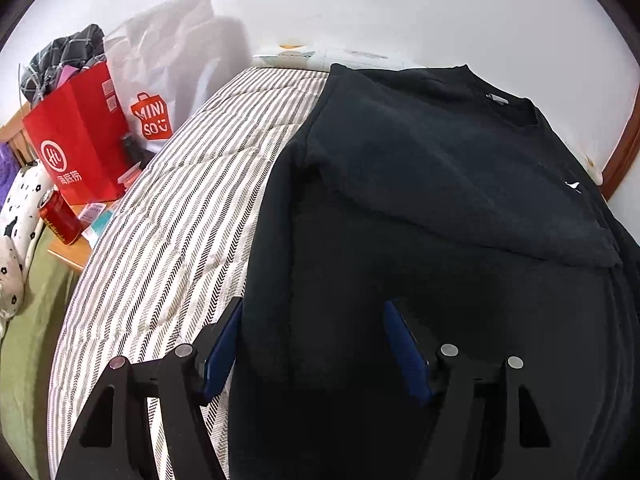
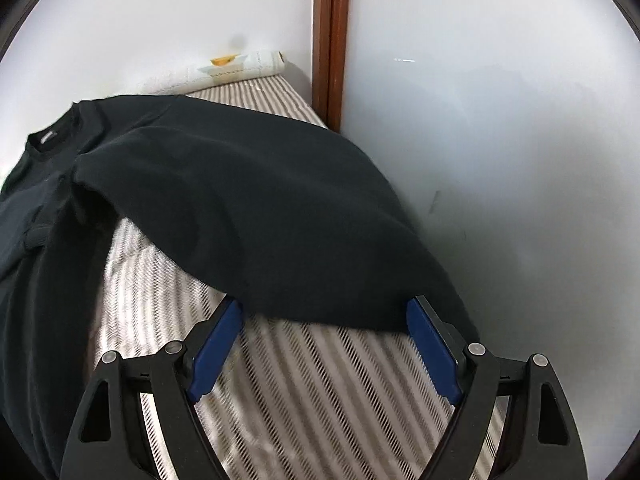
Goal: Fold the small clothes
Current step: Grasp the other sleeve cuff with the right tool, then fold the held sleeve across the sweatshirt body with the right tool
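Observation:
A black sweatshirt (image 1: 420, 168) lies flat on the striped bed cover (image 1: 168, 240), neck toward the far wall. One sleeve is folded across its chest. My left gripper (image 1: 312, 304) hovers open over the sweatshirt's lower left part, its left finger (image 1: 222, 344) just outside the garment's edge. In the right wrist view the other sleeve (image 2: 260, 208) stretches out over the striped bed cover (image 2: 320, 380) toward the wall. My right gripper (image 2: 324, 304) stands open, with the sleeve's end lying loose between its fingertips and the pads not pressing it.
A red paper bag (image 1: 80, 148), a white shopping bag (image 1: 160, 80) and a red can (image 1: 58, 216) stand on a wooden bedside table (image 1: 70, 258) at the left. A white wall (image 2: 500, 140) and wooden frame (image 2: 330, 40) close the right side. A rolled white cloth (image 2: 260, 62) lies at the bed's far end.

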Available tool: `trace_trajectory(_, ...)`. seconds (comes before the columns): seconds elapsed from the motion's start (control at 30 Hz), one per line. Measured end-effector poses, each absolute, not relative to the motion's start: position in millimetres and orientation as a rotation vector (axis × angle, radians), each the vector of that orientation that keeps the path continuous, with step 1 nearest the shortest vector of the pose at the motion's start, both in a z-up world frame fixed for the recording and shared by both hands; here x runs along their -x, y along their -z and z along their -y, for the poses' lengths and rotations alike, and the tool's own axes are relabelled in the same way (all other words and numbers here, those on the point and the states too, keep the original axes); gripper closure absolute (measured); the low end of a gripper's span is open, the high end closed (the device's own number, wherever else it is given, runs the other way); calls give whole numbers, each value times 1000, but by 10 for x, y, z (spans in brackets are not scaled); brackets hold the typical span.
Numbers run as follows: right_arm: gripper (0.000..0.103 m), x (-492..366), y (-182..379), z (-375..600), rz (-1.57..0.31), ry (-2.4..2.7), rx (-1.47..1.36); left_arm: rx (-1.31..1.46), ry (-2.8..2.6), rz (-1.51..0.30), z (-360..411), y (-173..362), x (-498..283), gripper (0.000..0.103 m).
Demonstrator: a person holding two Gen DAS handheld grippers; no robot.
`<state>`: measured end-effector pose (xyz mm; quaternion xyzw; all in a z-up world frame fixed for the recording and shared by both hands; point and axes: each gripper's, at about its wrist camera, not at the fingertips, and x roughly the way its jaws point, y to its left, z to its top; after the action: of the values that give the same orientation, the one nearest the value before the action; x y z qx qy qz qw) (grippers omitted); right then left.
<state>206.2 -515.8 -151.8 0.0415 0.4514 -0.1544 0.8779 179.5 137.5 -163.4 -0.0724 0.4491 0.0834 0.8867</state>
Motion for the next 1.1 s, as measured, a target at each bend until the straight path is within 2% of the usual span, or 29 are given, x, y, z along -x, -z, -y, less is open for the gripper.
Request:
trace_trajectory(0.27, 21, -2083, 1511, 5186, -944, 324, -85, 137, -175, -925, -1351, 1650, -1764, 35)
trace_trajectory(0.33, 26, -2076, 1505, 5181, -942, 321, -84, 122, -182, -928, -1328, 1654, -1771, 34)
trace_trajectory(0.37, 31, -2072, 1502, 5185, -939, 315, -86, 118, -183, -928, -1321, 1655, -1772, 34)
trace_trajectory(0.43, 50, -2060, 1486, 5186, -930, 319, -83, 122, -181, -928, -1314, 1654, -1772, 34)
trace_trajectory(0.47, 63, -2056, 1477, 5182, -925, 349, -72, 127, -177, -927, -1314, 1653, -1770, 33)
trace_trajectory(0.53, 72, -2058, 1472, 5173, -925, 353, -66, 129, -175, -925, -1313, 1651, -1766, 33)
trace_trajectory(0.57, 83, -2058, 1465, 5158, -924, 351, -55, 128, -175, -925, -1314, 1650, -1765, 33)
trace_trajectory(0.67, 92, -2068, 1454, 5082, -921, 372, -2, 130, -174, -925, -1314, 1647, -1765, 33)
trace_trajectory(0.8, 94, -2044, 1205, 4932, -852, 427, 65, 135, -155, -922, -1314, 1644, -1750, 30)
trace_trajectory(0.93, 95, -2084, 683, 4807, -757, 408, -42, 126, -134, -929, -1335, 1634, -1718, 28)
trace_trajectory(1.1, 95, -2246, 248, 4352, -682, 318, -42, 131, -133, -959, -1414, 1610, -1591, 28)
